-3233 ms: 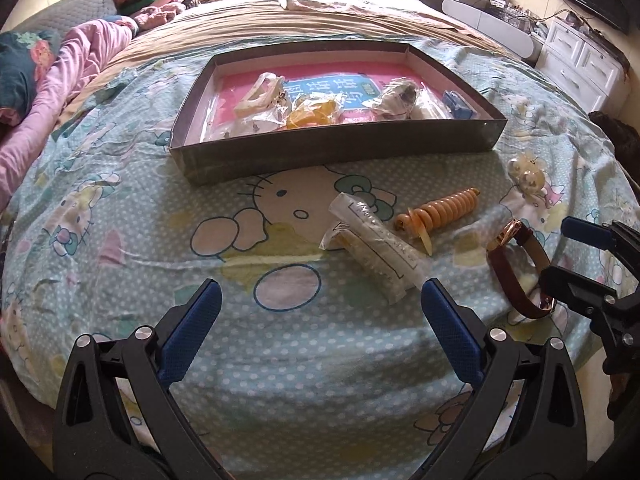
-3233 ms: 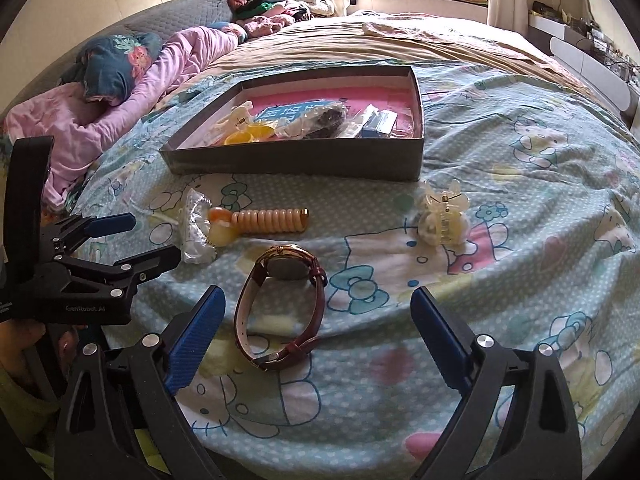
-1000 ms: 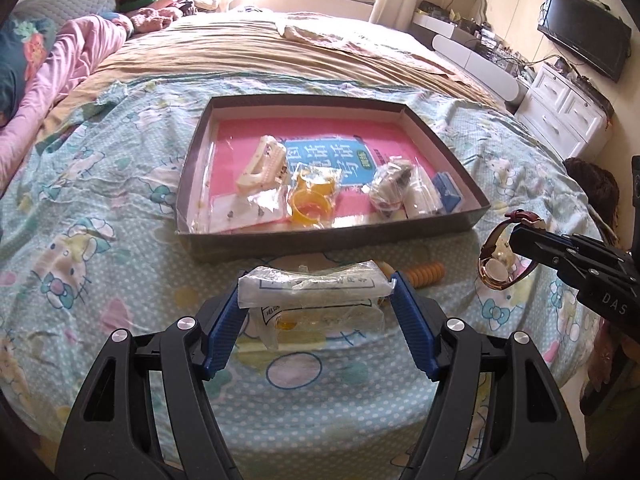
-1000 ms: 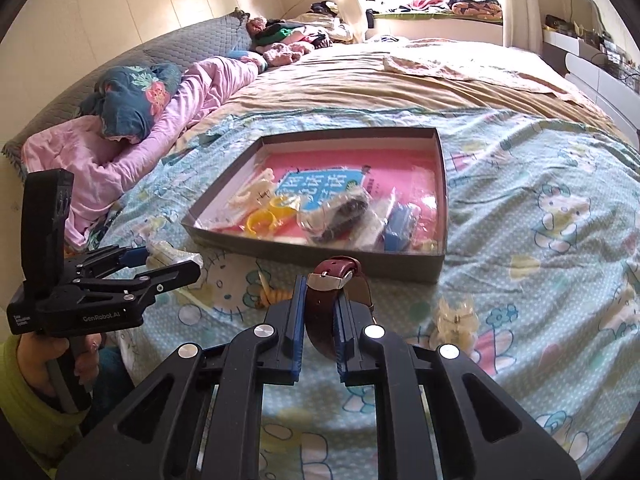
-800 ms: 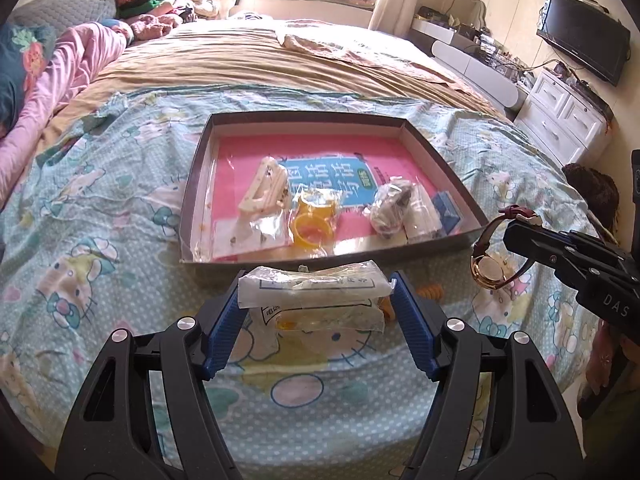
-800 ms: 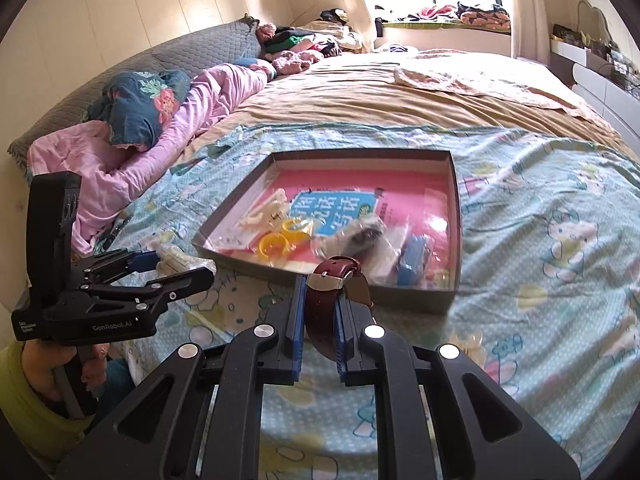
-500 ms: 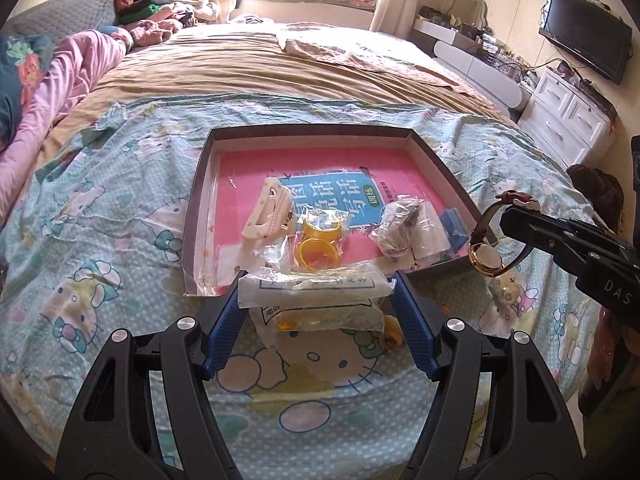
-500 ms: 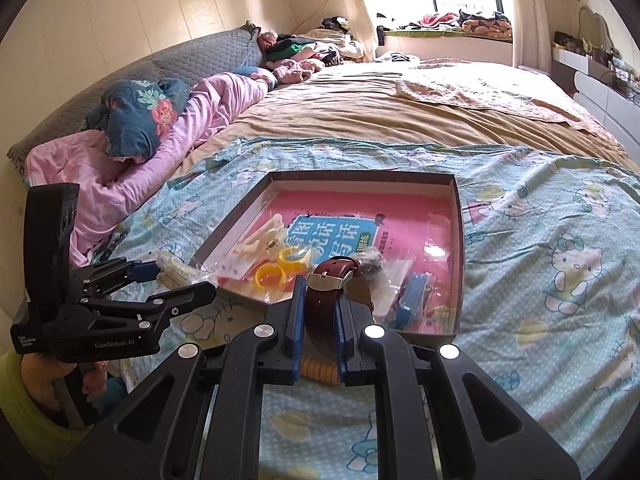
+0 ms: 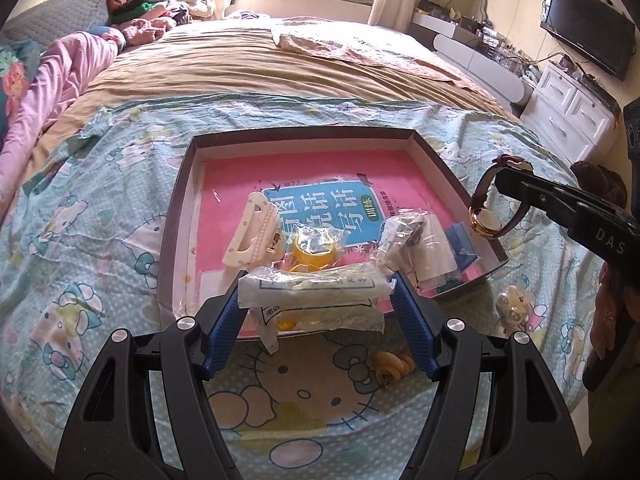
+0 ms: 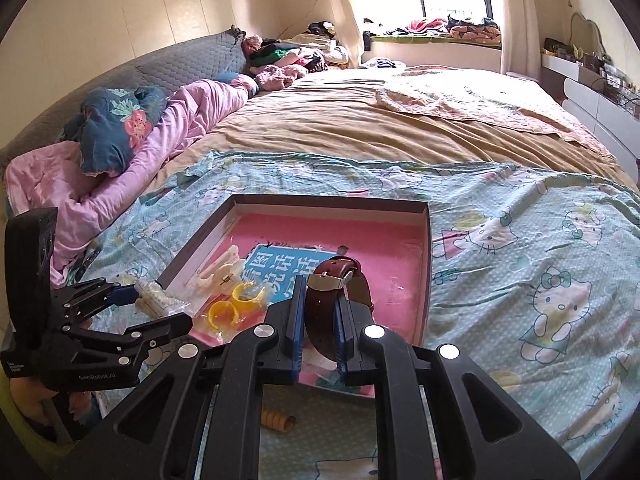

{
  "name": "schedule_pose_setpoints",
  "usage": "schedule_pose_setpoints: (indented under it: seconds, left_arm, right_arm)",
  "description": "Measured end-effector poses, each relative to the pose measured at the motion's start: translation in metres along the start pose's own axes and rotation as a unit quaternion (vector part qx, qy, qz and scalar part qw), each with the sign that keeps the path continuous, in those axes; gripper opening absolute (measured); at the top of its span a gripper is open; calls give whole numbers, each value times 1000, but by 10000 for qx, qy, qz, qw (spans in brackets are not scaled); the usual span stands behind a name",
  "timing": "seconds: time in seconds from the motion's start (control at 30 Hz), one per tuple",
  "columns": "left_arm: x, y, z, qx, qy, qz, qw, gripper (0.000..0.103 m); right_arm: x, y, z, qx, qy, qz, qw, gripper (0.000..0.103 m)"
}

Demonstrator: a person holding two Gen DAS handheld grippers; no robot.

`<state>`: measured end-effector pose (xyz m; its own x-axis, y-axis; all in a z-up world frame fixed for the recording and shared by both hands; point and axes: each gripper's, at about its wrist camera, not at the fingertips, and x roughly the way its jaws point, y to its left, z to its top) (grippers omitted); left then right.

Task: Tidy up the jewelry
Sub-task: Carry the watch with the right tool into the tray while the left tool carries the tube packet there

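A shallow grey box with a pink floor (image 9: 188, 200) (image 10: 426, 272) lies on the Hello Kitty sheet. It holds a cream hair claw (image 9: 250, 236), yellow rings in plastic (image 9: 316, 242) and other bagged pieces (image 9: 416, 240). My left gripper (image 9: 316, 300) is shut on a clear plastic bag of jewelry (image 9: 314, 284) over the box's near edge. My right gripper (image 10: 318, 316) is shut on a brown-strap wristwatch (image 10: 334, 280) above the box's near right part; the watch (image 9: 486, 216) hangs over the right wall in the left wrist view.
An orange spiral hair tie (image 9: 392, 364) (image 10: 276, 420) and a pale hair clip (image 9: 514, 304) lie on the sheet in front of the box. Pink bedding (image 10: 120, 184) lies at the left. A white dresser (image 9: 576, 116) stands at the right.
Both grippers picked their items off the sheet, the bag left and the watch right, and have carried them forward over the box.
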<state>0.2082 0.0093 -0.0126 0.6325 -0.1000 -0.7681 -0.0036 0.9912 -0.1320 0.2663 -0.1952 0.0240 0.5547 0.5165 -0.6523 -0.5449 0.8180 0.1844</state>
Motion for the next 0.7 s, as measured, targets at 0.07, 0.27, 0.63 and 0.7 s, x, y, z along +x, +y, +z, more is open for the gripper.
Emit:
schedule_pose_setpoints:
  seconds: [0.07, 0.27, 0.63, 0.7]
  left_arm:
    - [4, -2, 1, 20, 22, -7, 10000, 62]
    - [17, -5, 2, 53, 121, -43, 9999, 63]
    - [28, -7, 2, 108, 218, -32, 9997, 63]
    - [29, -8, 3, 109, 213, -24, 9997, 63]
  right_arm:
    - [7, -5, 3, -81, 29, -170, 9998, 12]
    - [35, -19, 3, -217, 233, -505, 9982, 12]
    - [38, -25, -18, 133, 428, -461, 9979, 33]
    - [31, -25, -20, 230, 379, -449, 9980, 40]
